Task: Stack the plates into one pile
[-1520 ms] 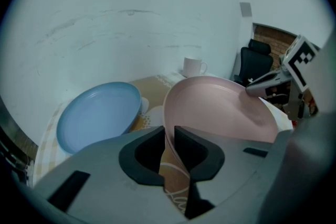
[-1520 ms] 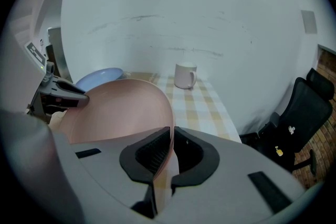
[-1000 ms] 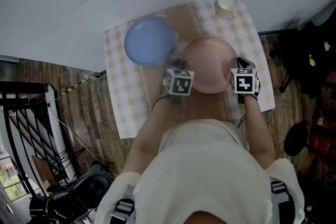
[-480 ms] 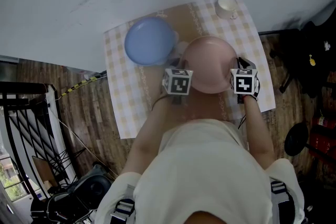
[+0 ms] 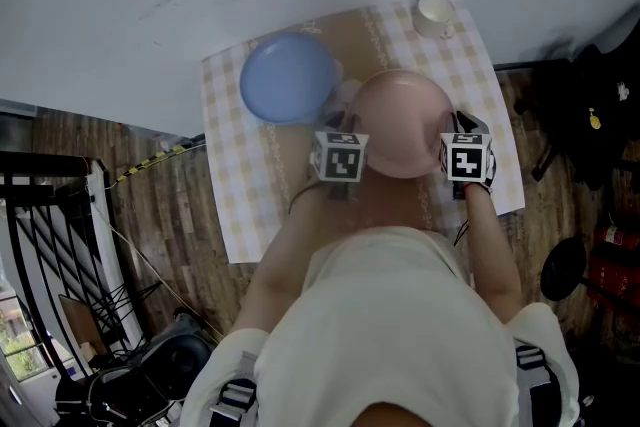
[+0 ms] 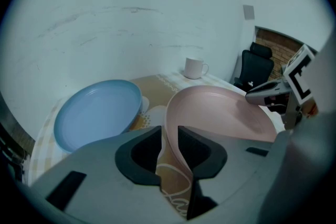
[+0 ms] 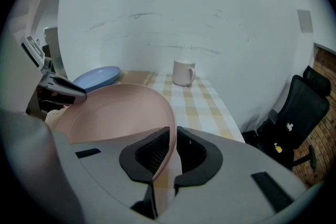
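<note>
1. I have the pink plate [image 5: 400, 120] at the middle of the head view, on the right half of the checked tablecloth [image 5: 235, 185], with one gripper at each side of its rim.
2. My right gripper [image 7: 173, 139] is clamped on the plate's right rim; in its own view the thin edge runs straight through the narrow slot between the jaws. I judge that this grip is what holds the plate just now.
3. My left gripper [image 6: 169, 139] has just been opening its jaws. The plate's left rim stands between them, close against the right-hand jaw with a strip of cloth showing on the other side, so the pads do not pinch it.
4. The two-sided hold makes sense to me: a wide, shallow plate gripped at opposite rims stays level while being carried. With the left side loosened, I would either re-grip there or let the plate settle.
5. The blue plate [image 5: 288, 78] lies at the upper left of the cloth, near the pink one and apart from it. It looks like the base of the pile, so stacking is not yet done.
6. A white mug [image 5: 433, 12] stands at the cloth's upper right corner, out of the path between the plates.
7. Count: two plates (one pink, one blue), one mug, one tablecloth, two grippers.
</note>
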`<state>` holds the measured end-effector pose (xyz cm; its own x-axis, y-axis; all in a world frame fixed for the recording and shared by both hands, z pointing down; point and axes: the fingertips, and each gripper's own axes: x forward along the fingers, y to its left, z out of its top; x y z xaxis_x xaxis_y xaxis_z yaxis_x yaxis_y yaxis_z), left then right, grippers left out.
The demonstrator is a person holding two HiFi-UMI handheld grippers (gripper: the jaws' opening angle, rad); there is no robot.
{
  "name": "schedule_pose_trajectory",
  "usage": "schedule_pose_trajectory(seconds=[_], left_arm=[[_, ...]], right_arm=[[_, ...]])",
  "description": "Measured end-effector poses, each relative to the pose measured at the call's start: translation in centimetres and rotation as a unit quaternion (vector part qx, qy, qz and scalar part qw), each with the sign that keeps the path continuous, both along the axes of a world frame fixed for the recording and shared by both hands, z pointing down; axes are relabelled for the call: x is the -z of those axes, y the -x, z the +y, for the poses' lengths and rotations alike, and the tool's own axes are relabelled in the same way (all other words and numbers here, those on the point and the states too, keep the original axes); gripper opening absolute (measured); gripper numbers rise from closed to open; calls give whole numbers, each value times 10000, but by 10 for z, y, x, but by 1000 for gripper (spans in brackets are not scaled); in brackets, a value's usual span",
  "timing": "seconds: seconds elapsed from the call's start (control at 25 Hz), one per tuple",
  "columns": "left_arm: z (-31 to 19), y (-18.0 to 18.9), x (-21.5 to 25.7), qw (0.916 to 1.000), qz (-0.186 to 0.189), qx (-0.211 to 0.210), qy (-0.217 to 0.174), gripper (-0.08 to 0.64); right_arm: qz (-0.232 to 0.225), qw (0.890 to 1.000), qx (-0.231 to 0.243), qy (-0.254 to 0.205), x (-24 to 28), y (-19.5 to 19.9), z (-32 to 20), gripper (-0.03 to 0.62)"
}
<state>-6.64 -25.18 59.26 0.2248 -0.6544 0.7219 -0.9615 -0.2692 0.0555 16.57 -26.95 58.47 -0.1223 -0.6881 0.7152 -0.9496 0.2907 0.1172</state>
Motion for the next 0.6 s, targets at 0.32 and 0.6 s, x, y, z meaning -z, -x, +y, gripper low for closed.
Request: schedule_pose_trajectory(seconds=[0.32,0.6], left_arm=[[8,-1,-3,9995,294,95,19,92],[18,-5,-7,9983,534,161,182,138]], right_arm=[[-94,9999,41,3,-2,2,4,97],[-216,9997,-26,107,-10,-1,12,118]])
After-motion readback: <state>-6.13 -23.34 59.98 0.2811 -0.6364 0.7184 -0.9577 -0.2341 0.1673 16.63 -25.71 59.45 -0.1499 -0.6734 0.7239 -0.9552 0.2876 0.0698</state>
